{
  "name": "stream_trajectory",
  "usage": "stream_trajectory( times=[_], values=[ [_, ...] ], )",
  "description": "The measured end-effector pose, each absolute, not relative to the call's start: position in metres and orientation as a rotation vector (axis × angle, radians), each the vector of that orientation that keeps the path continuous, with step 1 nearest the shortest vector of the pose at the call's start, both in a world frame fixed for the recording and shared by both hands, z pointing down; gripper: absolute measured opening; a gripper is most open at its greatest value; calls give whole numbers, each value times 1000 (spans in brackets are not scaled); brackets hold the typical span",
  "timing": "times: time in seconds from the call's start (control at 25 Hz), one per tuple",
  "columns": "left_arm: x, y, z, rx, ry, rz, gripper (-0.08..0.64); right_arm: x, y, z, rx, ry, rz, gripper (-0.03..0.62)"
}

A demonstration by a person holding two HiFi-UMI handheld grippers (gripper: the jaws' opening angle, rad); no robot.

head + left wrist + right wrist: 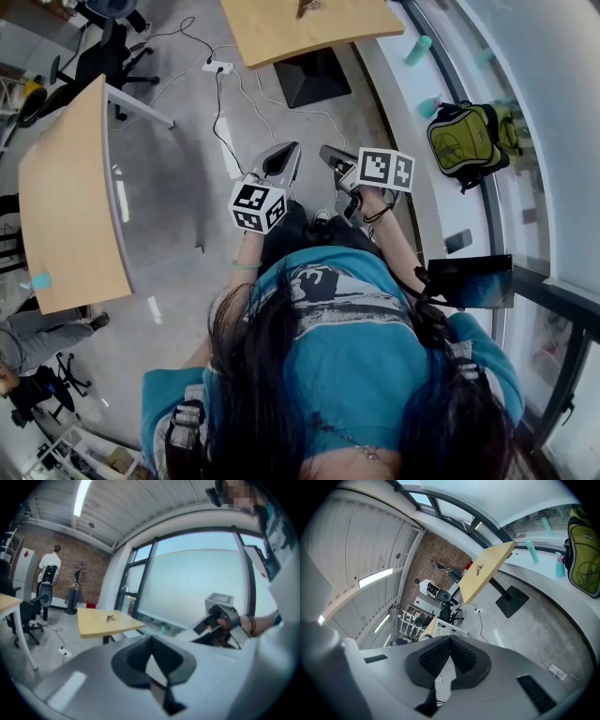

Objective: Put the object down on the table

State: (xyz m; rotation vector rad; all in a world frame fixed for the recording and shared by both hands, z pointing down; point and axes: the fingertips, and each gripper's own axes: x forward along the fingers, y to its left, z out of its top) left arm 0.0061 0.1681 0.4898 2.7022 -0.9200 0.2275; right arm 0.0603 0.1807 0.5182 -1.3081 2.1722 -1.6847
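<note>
Pale wood tops the two tables in reach: a near table (66, 202) at the person's left and a far table (314, 33) straight ahead, where a small dark object (307, 7) lies near the middle of the top. What it is cannot be made out.

The left gripper (292, 148) and the right gripper (327, 151) hang side by side in front of the person's body, above bare grey floor (178, 178). Each is clenched, pads meeting with nothing between them. With both tools empty and the only loose item already on a tabletop, the put-down looks finished, or else not begun. If not begun, the next move calls for walking to a table and opening the jaws for a pick.

The way ahead is fairly open, but a cable (220, 112) and a power strip (217, 67) trail across the floor beside the far table's black base (314, 77). To the right a window ledge (398, 84) carrying a green backpack (464, 139) closes that side, and the near table's edge bounds the left.
</note>
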Motion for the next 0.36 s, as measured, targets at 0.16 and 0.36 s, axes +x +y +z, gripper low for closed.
stream_trajectory(
  times=[0.16,0.36],
  values=[
    [4,169,489,2703,-918,224,2,58,181,519,-1311,2170,-1687,12],
    [-3,164,488,2701,-940,207,2,51,175,522,-1299,2189,-1695,12]
  ],
)
